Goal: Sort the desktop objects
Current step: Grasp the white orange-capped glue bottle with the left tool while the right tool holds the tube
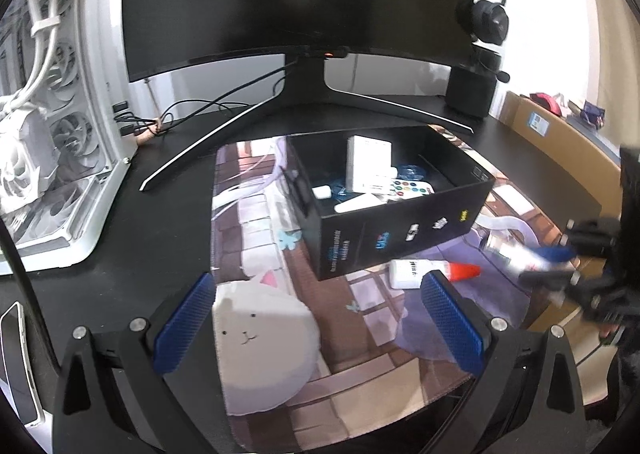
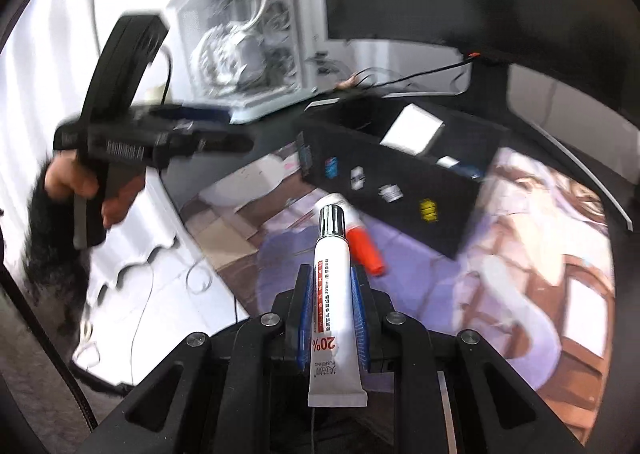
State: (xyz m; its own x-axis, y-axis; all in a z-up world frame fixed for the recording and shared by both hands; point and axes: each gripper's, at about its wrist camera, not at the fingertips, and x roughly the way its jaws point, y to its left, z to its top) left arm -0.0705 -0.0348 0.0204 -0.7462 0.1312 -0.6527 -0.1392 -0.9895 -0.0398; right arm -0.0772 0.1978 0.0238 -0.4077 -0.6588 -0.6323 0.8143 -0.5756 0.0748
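Between right gripper [image 2: 334, 294] pads | white tube [image 2: 334, 286] clamped upright

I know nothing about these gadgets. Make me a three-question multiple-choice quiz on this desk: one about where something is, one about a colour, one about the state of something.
1. Where does the glue bottle lie?
A. Inside the black box
B. On the desk mat beside the black box
C. On the monitor stand

2. What colour is the glue bottle's cap?
A. Red
B. Green
C. Black

3. What is the right gripper doing?
A. Standing open and empty
B. Gripping the headset
C. Shut on a white tube

Answers:
1. B, it lies on the desk mat just in front of the black box.
2. A, the pointed cap is bright red.
3. C, the blue pads press both sides of the white tube, silver cap forward.
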